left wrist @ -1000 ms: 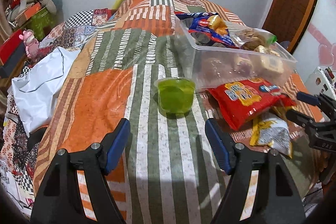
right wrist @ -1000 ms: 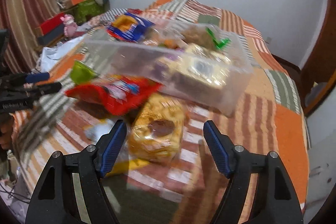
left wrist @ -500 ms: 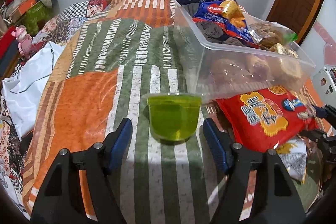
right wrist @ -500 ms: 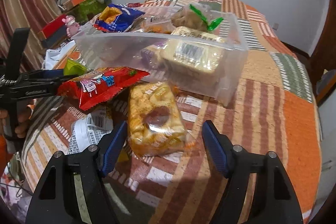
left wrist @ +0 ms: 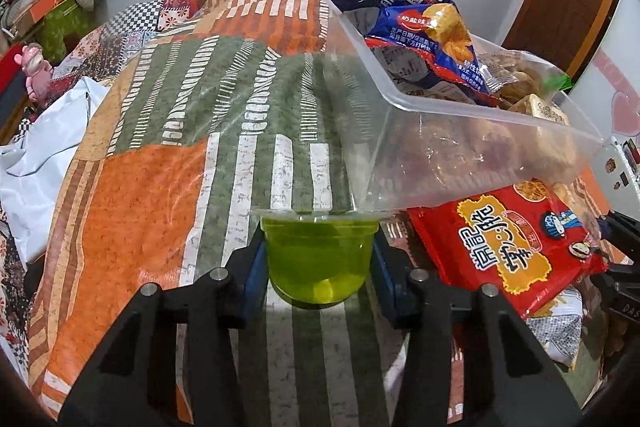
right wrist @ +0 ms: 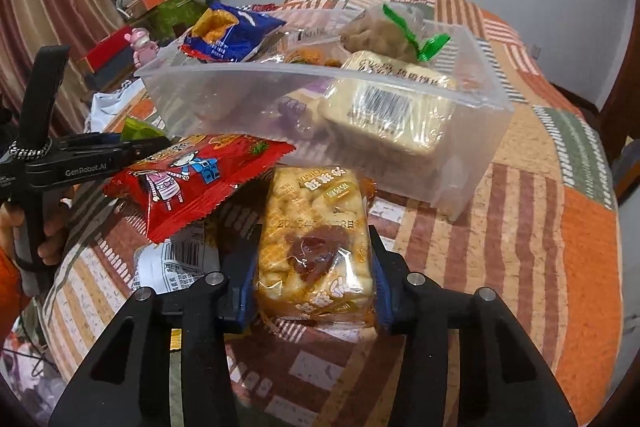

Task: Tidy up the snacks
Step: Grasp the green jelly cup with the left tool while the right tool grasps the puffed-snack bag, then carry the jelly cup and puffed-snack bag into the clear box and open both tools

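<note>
Both grippers have just been closing: left gripper [left wrist: 318, 263] is clamping the green jelly cup [left wrist: 316, 261] on the bedspread [left wrist: 140, 211], right gripper [right wrist: 314, 267] is squeezing the yellow pack [right wrist: 316, 239] before the bin [right wrist: 460, 163]. Cup may be slipping or cracking if pressed harder; the soft pack may be sliding out while lifting.

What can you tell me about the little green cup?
The green cup is a small, see-through plastic tub of bright green jelly with a thin clear rim at the top. It is wider at the top, narrower at the bottom, and stands upright on the striped bedspread, just in front of the clear plastic bin. The left gripper has just been closing; its blue pads now sit against both sides of the cup.
</note>
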